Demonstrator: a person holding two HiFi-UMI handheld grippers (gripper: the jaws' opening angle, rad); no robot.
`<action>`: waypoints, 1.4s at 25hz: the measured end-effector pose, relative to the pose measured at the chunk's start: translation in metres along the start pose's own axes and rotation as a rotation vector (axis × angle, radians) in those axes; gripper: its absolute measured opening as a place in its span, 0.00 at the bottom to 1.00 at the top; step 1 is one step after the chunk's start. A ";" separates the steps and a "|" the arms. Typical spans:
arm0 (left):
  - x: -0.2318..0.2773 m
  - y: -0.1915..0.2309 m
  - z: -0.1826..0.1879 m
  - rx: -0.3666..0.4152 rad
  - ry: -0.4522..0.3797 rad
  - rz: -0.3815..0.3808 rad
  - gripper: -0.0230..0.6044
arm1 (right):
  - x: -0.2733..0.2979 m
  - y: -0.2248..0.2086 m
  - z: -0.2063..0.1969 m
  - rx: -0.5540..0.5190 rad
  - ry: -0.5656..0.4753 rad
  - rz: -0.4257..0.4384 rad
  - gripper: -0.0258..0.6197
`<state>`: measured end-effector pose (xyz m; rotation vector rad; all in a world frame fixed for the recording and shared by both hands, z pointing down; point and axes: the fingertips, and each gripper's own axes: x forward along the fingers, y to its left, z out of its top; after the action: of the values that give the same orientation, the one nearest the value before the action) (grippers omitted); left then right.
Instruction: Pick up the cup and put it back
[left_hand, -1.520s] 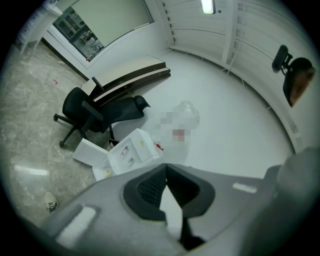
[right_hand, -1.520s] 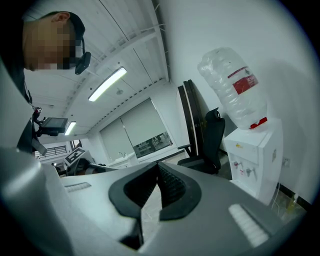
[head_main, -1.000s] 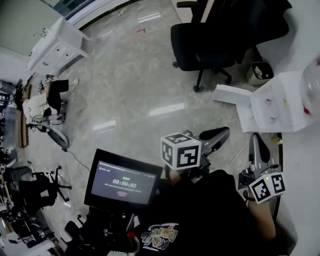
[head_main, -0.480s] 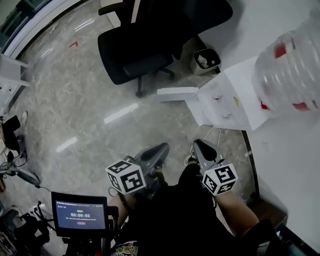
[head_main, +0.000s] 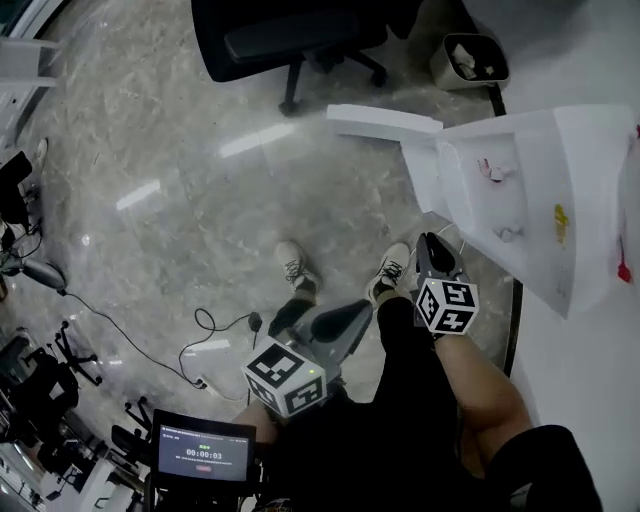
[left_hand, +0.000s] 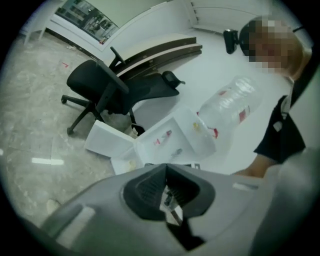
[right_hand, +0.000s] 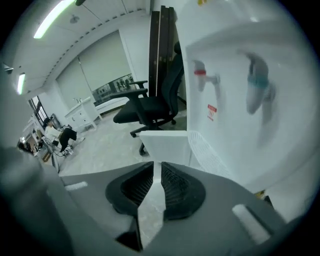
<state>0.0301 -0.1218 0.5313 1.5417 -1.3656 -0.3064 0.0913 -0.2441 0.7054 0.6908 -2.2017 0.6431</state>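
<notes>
No cup shows in any view. A white water dispenser (head_main: 530, 200) stands at the right, with a red tap (right_hand: 202, 75) and a blue tap (right_hand: 257, 85) on its front. Its clear bottle (left_hand: 230, 102) shows in the left gripper view. My right gripper (head_main: 430, 242) hangs low just left of the dispenser. Its jaws (right_hand: 156, 167) have just been opening: a narrow gap, nothing between them. My left gripper (head_main: 362, 310) is lower and further left, over my legs. Its tips (left_hand: 166, 167) meet, empty.
A white flap (head_main: 385, 122) sticks out from the dispenser's foot towards a black office chair (head_main: 290, 35). A waste bin (head_main: 468, 58) sits behind. My shoes (head_main: 293, 268) and a cable (head_main: 200, 340) are on the marble floor. A person (left_hand: 285, 135) stands by the dispenser.
Both grippers have dropped, the right one more. The head view has tilted down to my feet, and the dispenser has shifted to the right edge.
</notes>
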 end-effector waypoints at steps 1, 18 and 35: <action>0.011 0.011 -0.017 0.023 0.024 -0.008 0.04 | 0.019 -0.010 -0.012 0.028 0.002 -0.021 0.13; 0.206 0.234 -0.126 0.196 0.142 -0.324 0.04 | 0.299 -0.261 -0.185 0.479 -0.125 -0.704 0.27; 0.252 0.271 -0.109 0.263 0.197 -0.396 0.04 | 0.341 -0.314 -0.182 0.426 -0.137 -0.675 0.13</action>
<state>0.0308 -0.2407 0.8982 2.0076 -0.9691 -0.2135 0.1809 -0.4544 1.1476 1.6421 -1.7780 0.7138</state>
